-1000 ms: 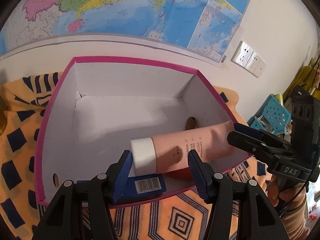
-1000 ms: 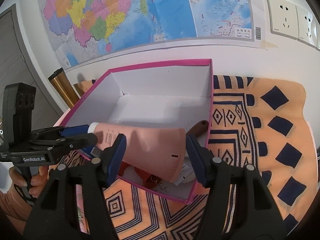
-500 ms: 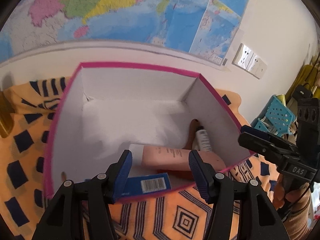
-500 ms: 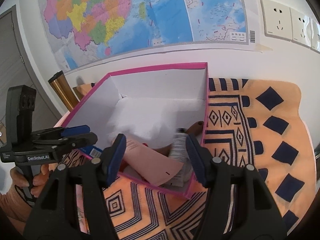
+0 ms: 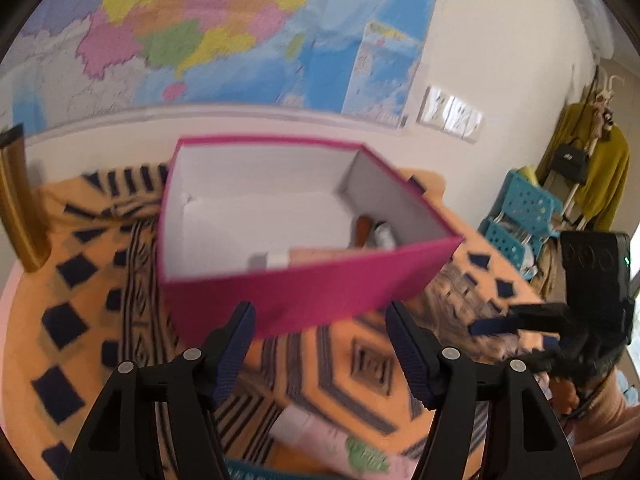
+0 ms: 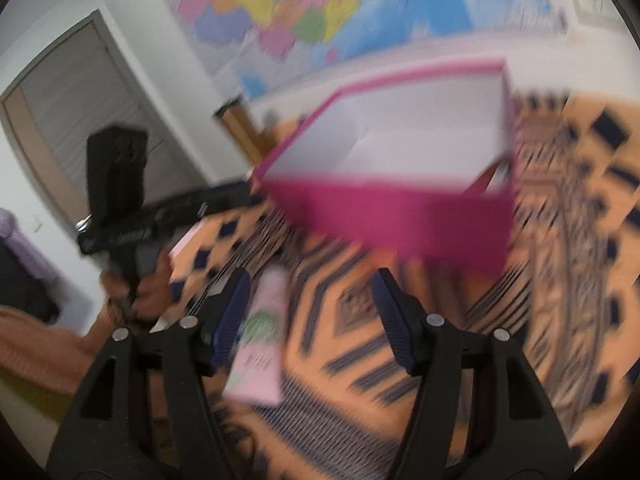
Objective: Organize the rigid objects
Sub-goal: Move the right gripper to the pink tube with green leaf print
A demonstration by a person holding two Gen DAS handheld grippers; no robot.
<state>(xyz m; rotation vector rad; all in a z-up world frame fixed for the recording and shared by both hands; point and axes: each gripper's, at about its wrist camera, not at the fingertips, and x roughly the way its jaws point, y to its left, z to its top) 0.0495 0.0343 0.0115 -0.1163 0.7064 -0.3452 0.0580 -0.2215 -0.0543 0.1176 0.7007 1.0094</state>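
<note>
A magenta box [image 5: 304, 288] with a white inside stands on an orange patterned cloth [image 5: 340, 360]. The pink tube with a white cap [image 5: 316, 254] lies inside it near the front wall, beside a brown item [image 5: 362, 226] and a small white bottle [image 5: 384, 234]. My left gripper [image 5: 320, 344] is open and empty, in front of the box. My right gripper [image 6: 310, 312] is open and empty, also in front of the box [image 6: 400, 216]. Each gripper shows in the other's view, the right one [image 5: 520, 328] and the left one [image 6: 168, 216].
A pink flat pack [image 6: 260, 344] lies on the cloth in front of the box, also in the left wrist view [image 5: 320, 436]. A gold cylinder [image 5: 16, 208] stands at the left. Blue crates [image 5: 520, 216] stand at the right. A map [image 5: 200, 32] hangs on the wall behind.
The pink tube was let go and dropped into the box. Both grippers have pulled back from the box toward the near side; both views are blurred with motion.
</note>
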